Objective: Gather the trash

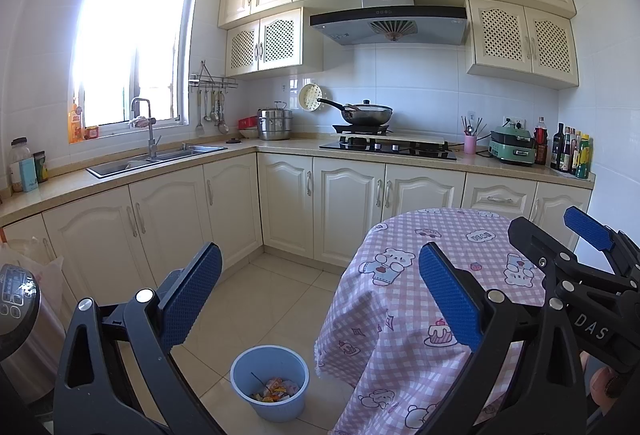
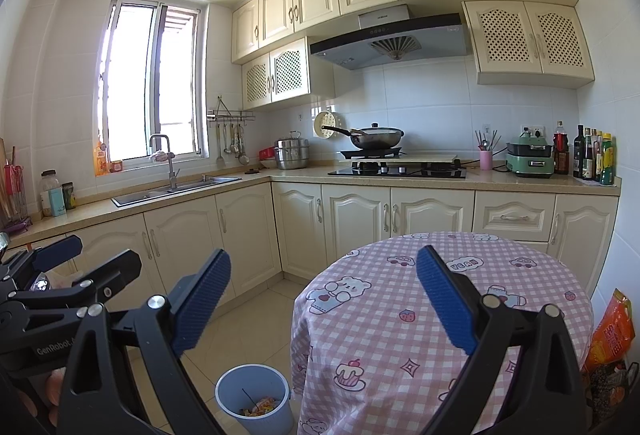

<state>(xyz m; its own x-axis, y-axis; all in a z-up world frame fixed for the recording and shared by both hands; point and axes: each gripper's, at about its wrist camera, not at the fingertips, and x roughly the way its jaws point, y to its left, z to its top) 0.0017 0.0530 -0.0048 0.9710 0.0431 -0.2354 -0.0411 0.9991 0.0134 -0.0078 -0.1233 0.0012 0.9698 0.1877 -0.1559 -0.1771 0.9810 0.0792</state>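
- you held the left gripper (image 1: 320,295) and right gripper (image 2: 323,299) level, both spread wide, empty.
- trash (image 1: 275,391) lay in the blue bin (image 1: 244,367) beside the table (image 2: 520,275); its pieces were too small to tell.

Wok (image 1: 367,114) on stove, steel steamer pot (image 1: 275,124), sink (image 1: 156,157), green cooker (image 1: 513,146)

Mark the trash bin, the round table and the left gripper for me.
trash bin (image 1: 256,365): left wrist view, on the inner back wall above the wrappers.
round table (image 2: 520,275): right wrist view, on the bare checked cloth top.
left gripper (image 1: 320,299): left wrist view, midway between its blue fingertips, open.
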